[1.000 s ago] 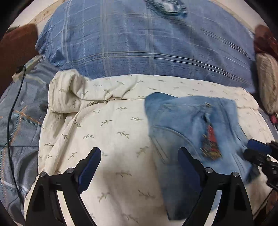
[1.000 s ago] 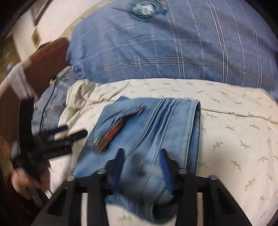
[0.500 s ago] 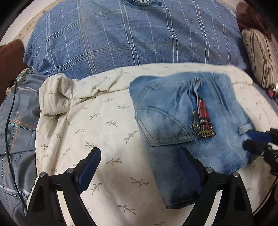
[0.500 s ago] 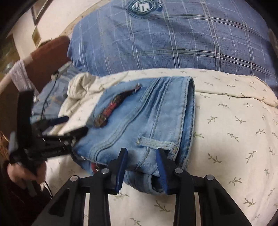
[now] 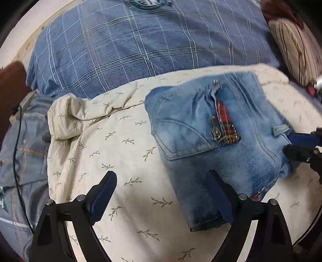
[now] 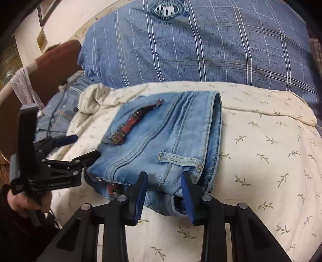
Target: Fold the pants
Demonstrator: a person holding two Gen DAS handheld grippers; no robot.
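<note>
One pair of folded jeans (image 6: 167, 141) lies on the bed's leaf-print sheet (image 6: 261, 161). Right claw (image 6: 164, 191) pinches their waistband; left claw (image 5: 161, 193) gapes empty. Pillow crest (image 6: 169, 10) lettering unreadable.

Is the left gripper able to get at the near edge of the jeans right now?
Probably yes: the left gripper is open, one finger already over the jeans, with nothing between.
</note>
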